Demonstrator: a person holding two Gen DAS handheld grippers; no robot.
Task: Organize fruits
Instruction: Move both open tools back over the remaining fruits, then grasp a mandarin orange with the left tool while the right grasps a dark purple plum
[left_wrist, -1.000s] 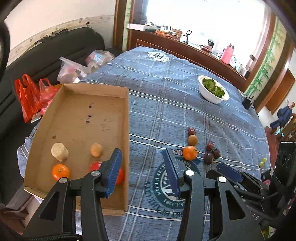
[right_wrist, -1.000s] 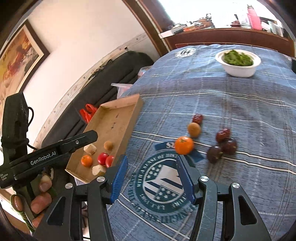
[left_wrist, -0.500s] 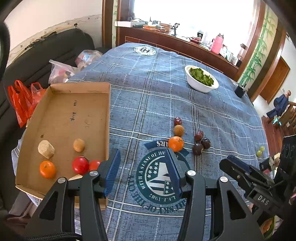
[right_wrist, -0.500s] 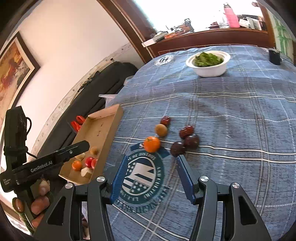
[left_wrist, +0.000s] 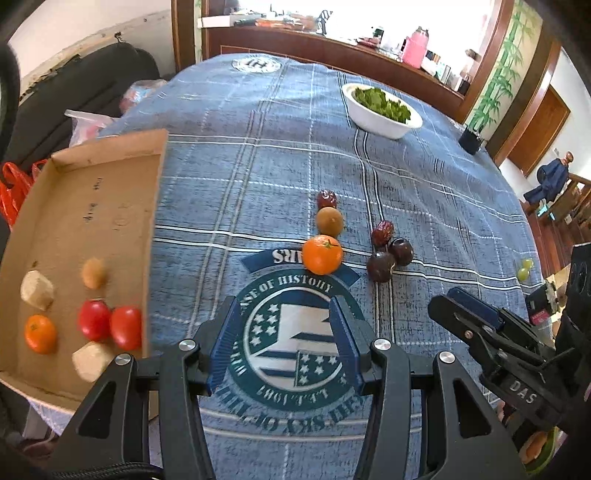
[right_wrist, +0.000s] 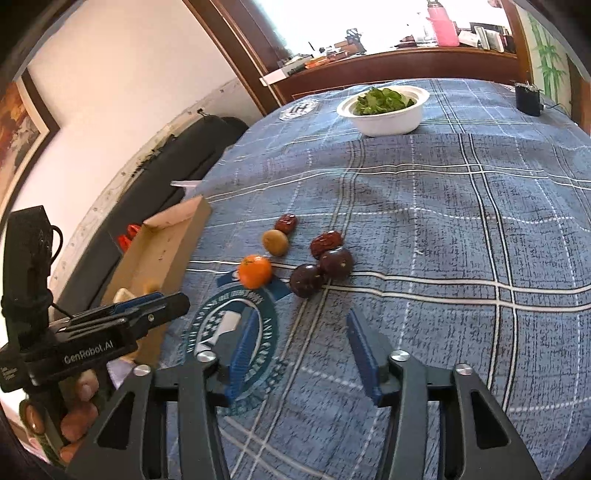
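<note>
Left wrist view: both grippers hung over the blue tablecloth (left_wrist: 258, 155), each with nothing between its jaws.

The left gripper (left_wrist: 282, 339) stood open above the round emblem, and the orange (left_wrist: 322, 254) lay just ahead of its fingertips, with a brown fruit (left_wrist: 330, 220) beyond it. To its left the cardboard tray (left_wrist: 110, 177) held two red tomatoes (left_wrist: 110, 323). The right gripper (right_wrist: 301, 349) was open too, its jaws having just been closing; two dark plums (right_wrist: 321, 271) lay ahead of it, touching each other. The white bowl (right_wrist: 388, 120) stood far ahead.
</note>
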